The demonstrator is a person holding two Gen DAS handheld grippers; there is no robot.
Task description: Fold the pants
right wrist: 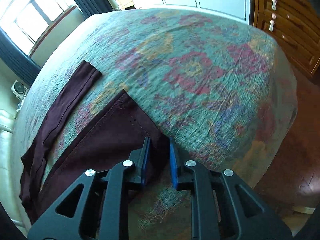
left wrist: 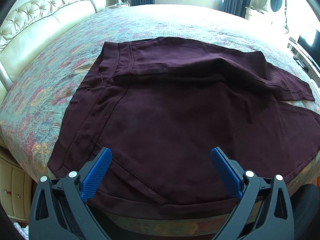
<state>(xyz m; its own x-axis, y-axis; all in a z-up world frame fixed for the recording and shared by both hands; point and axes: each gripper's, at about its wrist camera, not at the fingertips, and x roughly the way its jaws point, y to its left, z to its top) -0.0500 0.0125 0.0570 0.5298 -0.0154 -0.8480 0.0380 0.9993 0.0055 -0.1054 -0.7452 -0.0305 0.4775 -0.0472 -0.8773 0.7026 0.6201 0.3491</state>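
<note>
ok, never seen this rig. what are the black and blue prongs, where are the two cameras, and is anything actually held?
There is no robot arm here. A person holds one hand-held gripper in each hand, and each carries a fisheye camera looking forward along its two fingers. The black prongs are those fingers, the blue strips are their pads.

The left hand-held gripper stands wide open above the waist end of the maroon pants, holding nothing. The pants lie spread on the bed, which has a floral cover; one leg runs off to the right.

The right view looks at the other end. The right hand-held gripper is nearly shut, with the corner of a pant leg hem between its pads. A narrow gap still shows, so I cannot tell whether the cloth is gripped. The other leg lies flat to the left.
</note>
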